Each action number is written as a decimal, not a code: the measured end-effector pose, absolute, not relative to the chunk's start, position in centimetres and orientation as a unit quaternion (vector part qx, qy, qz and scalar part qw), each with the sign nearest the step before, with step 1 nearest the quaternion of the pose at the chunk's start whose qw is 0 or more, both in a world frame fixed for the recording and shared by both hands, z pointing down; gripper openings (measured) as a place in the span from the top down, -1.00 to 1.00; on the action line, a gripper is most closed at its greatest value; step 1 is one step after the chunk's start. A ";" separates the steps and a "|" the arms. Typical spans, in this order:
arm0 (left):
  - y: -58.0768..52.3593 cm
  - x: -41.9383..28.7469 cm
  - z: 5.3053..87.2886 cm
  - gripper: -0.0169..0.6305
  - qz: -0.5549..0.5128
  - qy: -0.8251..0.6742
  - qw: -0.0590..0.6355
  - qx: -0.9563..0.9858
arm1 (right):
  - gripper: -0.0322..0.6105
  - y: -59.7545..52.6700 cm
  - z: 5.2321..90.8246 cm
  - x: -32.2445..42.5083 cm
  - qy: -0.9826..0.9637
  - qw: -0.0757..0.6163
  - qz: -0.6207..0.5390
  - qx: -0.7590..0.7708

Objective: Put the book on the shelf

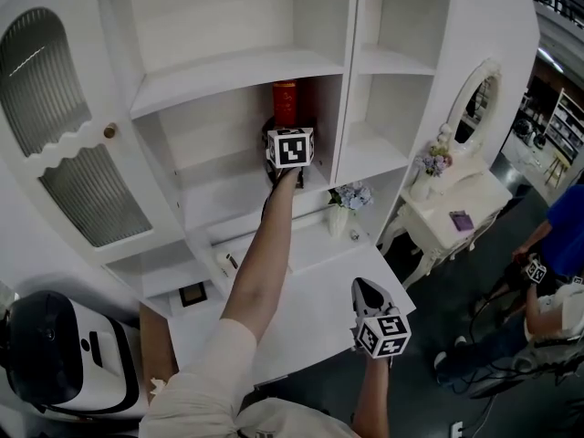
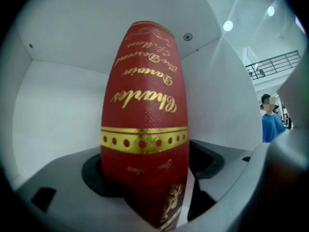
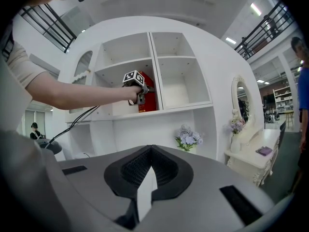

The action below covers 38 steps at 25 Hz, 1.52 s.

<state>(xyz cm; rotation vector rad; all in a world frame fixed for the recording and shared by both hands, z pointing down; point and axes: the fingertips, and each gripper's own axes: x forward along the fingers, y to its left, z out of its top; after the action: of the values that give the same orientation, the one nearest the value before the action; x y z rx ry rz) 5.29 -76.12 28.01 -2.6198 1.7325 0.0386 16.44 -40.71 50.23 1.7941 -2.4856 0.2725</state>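
A red book with gold lettering stands upright on the white shelf, in the middle compartment by its right wall. My left gripper reaches up to it. In the left gripper view the book fills the space between the jaws of the left gripper, which stand wide, with a white gap showing beside the right pad. The right gripper view shows the book and the left gripper from farther back. My right gripper hangs low over the desk, jaws together in its own view, holding nothing.
A vase of flowers stands on the desk ledge below the shelf. A white dressing table with an oval mirror is at the right, and a person in blue beyond it. Ribbed-glass cabinet doors are at the left, a white machine below.
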 end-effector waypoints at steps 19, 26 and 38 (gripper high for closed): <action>-70.4 6.8 29.6 -0.27 -0.042 0.432 0.037 -0.900 | 0.82 -39.4 49.2 13.1 -0.825 0.026 0.078 0.559; -68.7 5.2 30.0 -0.27 -0.048 0.442 0.041 -0.895 | 0.82 -38.1 49.1 12.8 -0.827 0.020 0.077 0.556; -63.8 0.0 30.1 -0.27 -0.026 0.492 0.054 -0.868 | 0.82 -36.4 48.3 11.3 -0.840 0.014 0.070 0.539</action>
<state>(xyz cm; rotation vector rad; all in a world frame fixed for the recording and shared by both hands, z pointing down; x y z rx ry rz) -0.03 -63.80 30.12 -2.6381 1.4950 -0.0795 11.29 -36.38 48.27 1.6774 -2.6145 0.2183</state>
